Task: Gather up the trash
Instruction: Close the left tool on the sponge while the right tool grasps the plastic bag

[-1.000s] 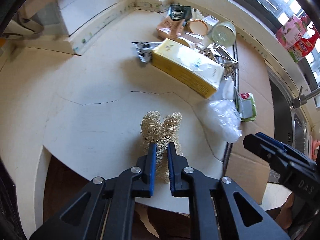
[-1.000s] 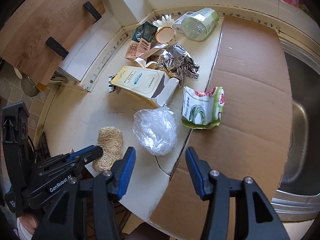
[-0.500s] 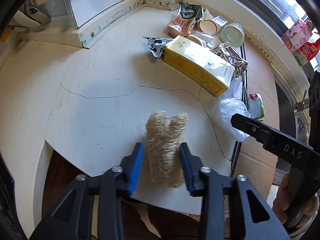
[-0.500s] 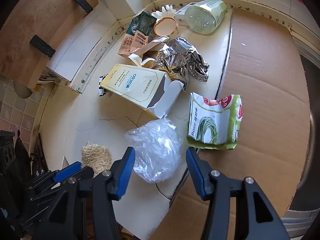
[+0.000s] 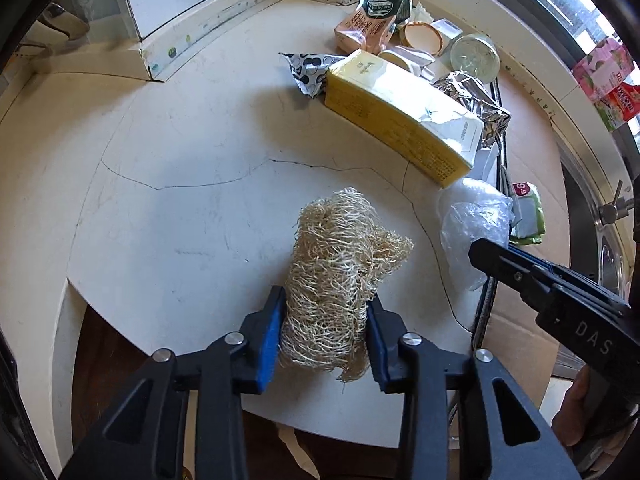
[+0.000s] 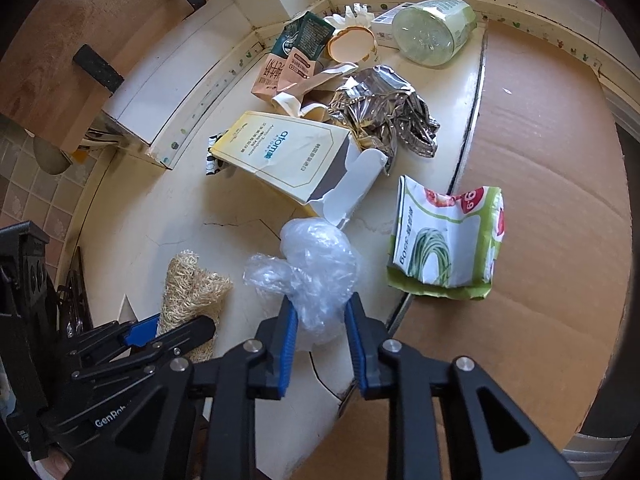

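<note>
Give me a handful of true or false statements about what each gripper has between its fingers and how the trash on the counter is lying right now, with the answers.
1. The loofah scrubber sits between the left gripper fingers. True.
2. The right gripper is closing on the green snack wrapper. False: the clear plastic bag is between its fingers; the wrapper lies apart on the cardboard sheet.
3. The yellow carton has a torn, open end. True.
4. The glass jar stands upright. False: it lies on its side.
5. The crumpled foil lies beyond the carton. True.
</note>
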